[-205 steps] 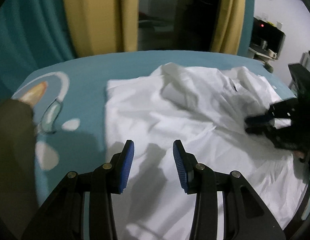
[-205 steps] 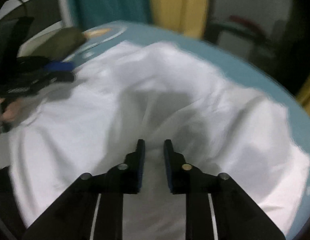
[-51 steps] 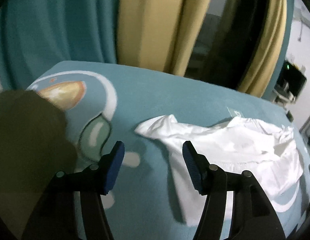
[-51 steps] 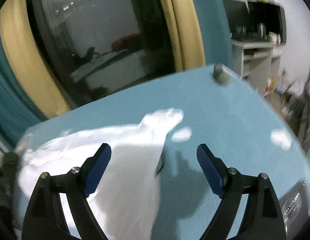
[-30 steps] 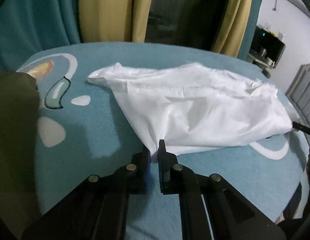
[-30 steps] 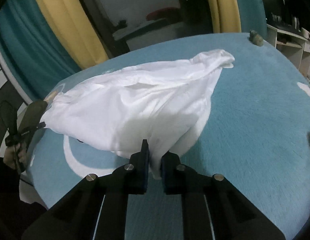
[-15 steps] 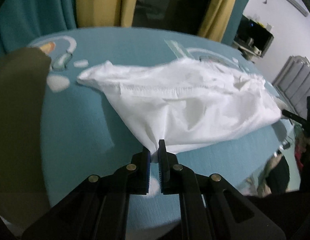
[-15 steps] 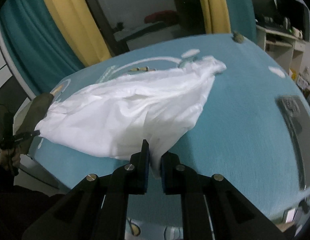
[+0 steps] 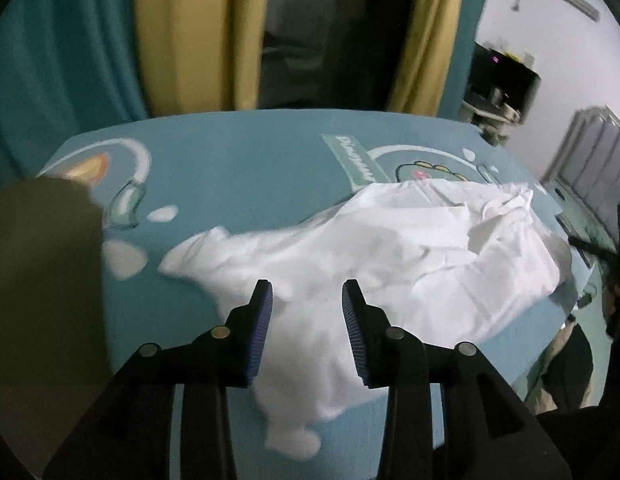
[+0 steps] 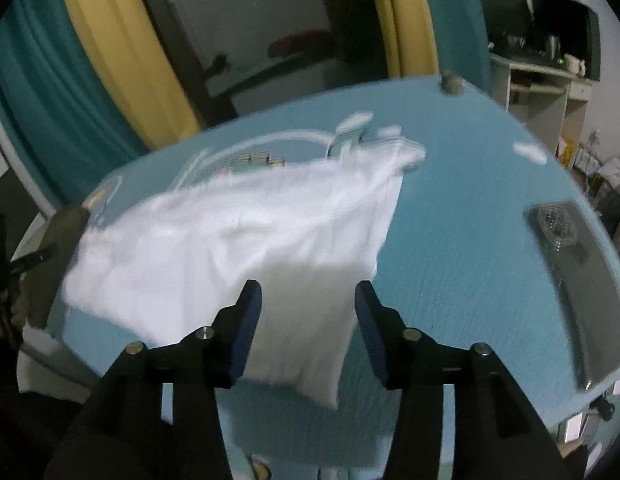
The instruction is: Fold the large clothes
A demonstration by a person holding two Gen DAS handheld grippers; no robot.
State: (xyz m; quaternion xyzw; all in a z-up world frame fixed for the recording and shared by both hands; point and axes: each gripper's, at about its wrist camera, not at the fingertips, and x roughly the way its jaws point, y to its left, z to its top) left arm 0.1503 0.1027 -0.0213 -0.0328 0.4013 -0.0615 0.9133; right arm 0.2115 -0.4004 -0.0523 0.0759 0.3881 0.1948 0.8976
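Note:
A large white garment [image 9: 390, 256] lies crumpled on the teal bed cover [image 9: 237, 168], its near edge hanging toward the bed's front. In the left wrist view my left gripper [image 9: 307, 300] hovers above the garment's near corner, its jaws opening, blue pads apart and free of the cloth. The right wrist view shows the same garment [image 10: 245, 240], blurred, spread from centre to left. My right gripper [image 10: 307, 300] hangs over its near corner, jaws also opening, nothing pressed between the pads. The other gripper shows dark at the left edge [image 10: 29, 260].
Teal and yellow curtains [image 9: 181, 40] hang behind the bed, with a dark window between. An olive object [image 9: 41, 280] fills the left of the left wrist view. A clear plastic box [image 10: 558, 224] lies on the cover at right. Shelves [image 10: 550, 76] stand at back right.
Both grippers were shut on corners of the white garment half a second ago. Their jaws have now parted, and the cloth has dropped onto the bed.

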